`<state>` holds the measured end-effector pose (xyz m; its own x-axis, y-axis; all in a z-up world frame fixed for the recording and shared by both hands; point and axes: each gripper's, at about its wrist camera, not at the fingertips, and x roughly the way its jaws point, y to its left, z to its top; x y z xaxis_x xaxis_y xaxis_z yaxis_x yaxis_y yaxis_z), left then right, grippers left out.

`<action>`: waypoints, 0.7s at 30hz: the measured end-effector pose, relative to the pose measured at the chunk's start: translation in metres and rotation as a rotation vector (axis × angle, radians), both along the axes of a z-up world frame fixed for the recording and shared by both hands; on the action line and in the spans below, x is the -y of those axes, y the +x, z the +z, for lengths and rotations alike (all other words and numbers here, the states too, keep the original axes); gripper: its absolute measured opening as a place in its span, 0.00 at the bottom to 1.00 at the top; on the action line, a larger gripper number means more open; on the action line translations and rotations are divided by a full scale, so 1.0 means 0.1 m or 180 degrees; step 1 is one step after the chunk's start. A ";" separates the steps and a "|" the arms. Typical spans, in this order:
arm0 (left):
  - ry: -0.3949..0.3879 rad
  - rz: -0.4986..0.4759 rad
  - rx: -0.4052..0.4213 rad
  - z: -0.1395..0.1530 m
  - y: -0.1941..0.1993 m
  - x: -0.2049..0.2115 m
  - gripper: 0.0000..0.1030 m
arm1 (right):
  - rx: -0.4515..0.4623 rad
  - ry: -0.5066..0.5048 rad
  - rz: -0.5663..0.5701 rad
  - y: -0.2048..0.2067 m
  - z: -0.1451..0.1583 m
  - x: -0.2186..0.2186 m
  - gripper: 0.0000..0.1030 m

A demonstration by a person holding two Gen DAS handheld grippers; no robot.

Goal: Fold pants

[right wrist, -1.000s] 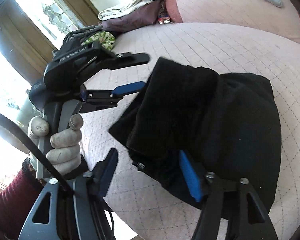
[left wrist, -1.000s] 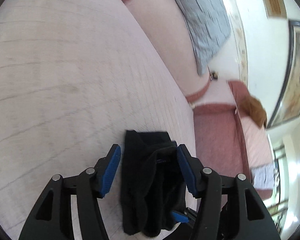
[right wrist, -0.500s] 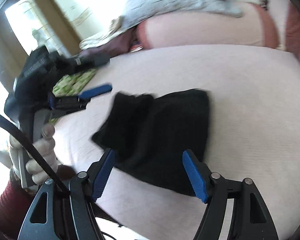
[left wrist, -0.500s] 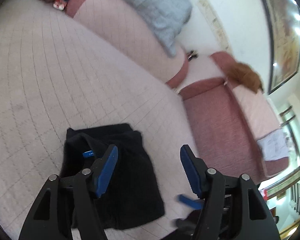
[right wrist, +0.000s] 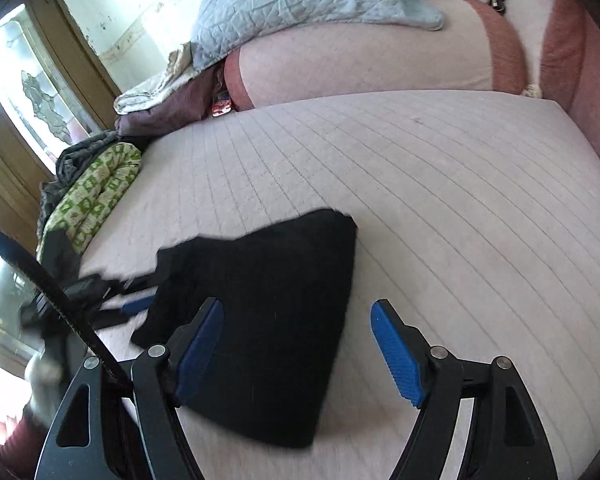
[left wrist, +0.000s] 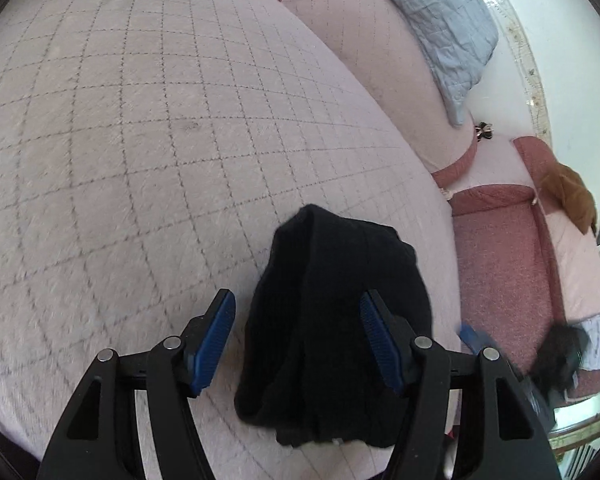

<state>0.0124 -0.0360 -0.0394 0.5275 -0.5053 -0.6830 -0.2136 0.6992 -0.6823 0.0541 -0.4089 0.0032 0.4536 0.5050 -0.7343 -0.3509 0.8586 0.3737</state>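
Observation:
The black pants (left wrist: 332,320) lie folded in a compact bundle on the pink quilted bed (left wrist: 140,160), near its front edge. My left gripper (left wrist: 298,340) is open and empty, its blue pads apart just above the bundle's near side. In the right wrist view the pants (right wrist: 268,320) lie flat, and my right gripper (right wrist: 296,352) is open and empty above their right edge. The left gripper shows blurred at the left of that view (right wrist: 128,304), beside the pants.
A grey quilted blanket (right wrist: 300,4) lies over a pink bolster (right wrist: 360,64) at the head of the bed. A green patterned cloth (right wrist: 96,196) and dark clothes lie at the bed's left edge. A red sofa (left wrist: 504,264) stands to the right.
Both grippers have let go of the pants and drawn back from them. The pants now lie as a folded bundle on the bed. The left gripper has swung back over the bundle.

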 end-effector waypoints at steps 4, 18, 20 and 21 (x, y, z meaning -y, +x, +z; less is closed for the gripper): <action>-0.0042 -0.0054 0.0166 0.14 -0.15 0.07 0.63 | -0.0307 -0.0131 0.0020 0.48 -0.19 -0.27 0.79; 0.0284 -0.0272 0.0335 0.23 -0.12 0.58 0.67 | -0.0575 -0.0419 -0.0271 0.84 -0.37 -0.08 0.02; 0.0386 -0.0263 0.0256 0.18 -0.11 0.59 0.67 | -0.0644 -0.0161 -0.0270 0.81 -0.37 0.04 0.05; 0.0369 -0.0242 0.0209 0.15 -0.12 0.57 0.66 | -0.0675 0.0015 -0.0218 0.77 -0.36 0.08 0.09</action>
<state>0.0009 -0.0927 -0.0247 0.5361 -0.4653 -0.7044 -0.1147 0.7865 -0.6068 0.1313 -0.4165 -0.0327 0.3225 0.4820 -0.8146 -0.2051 0.8758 0.4370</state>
